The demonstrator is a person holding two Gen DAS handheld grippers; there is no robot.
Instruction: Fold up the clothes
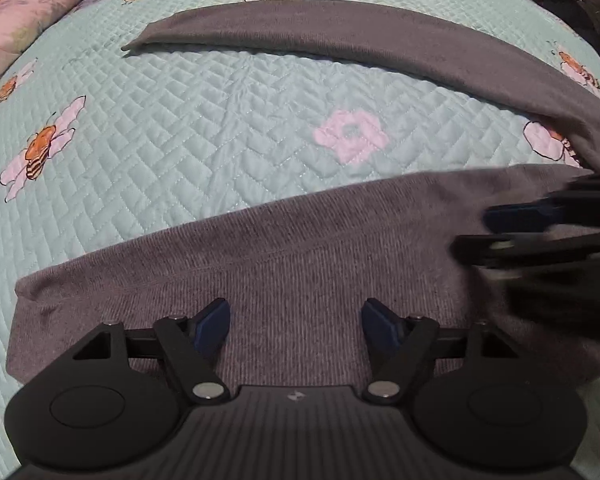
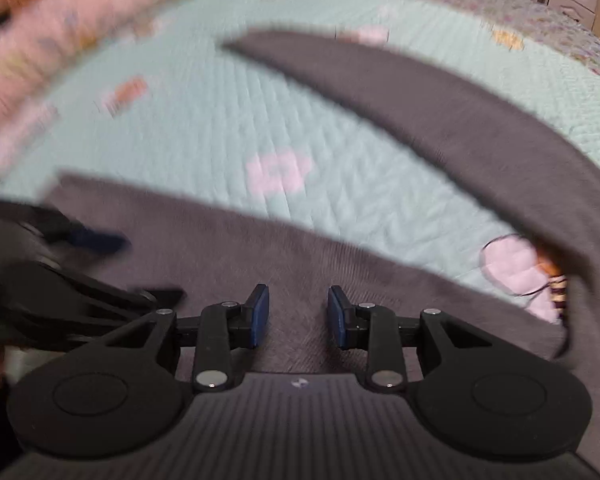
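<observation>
Grey trousers [image 1: 284,264] lie spread on the quilt [image 1: 220,120], one leg toward 12 o'clock, not yet folded; left gripper [image 1: 296,322] and right gripper [image 2: 298,312] both hover open, empty.

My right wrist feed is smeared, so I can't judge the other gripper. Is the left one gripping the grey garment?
Observer: No. The left gripper is open, with its pads apart above the grey garment and nothing pinched.
Operator: Where does the near strip end?
Observer: Its hem lies on the quilt, left of that gripper.
Operator: And the far strip?
Observer: The far strip lies flat and tapers to a tip at the left.
</observation>
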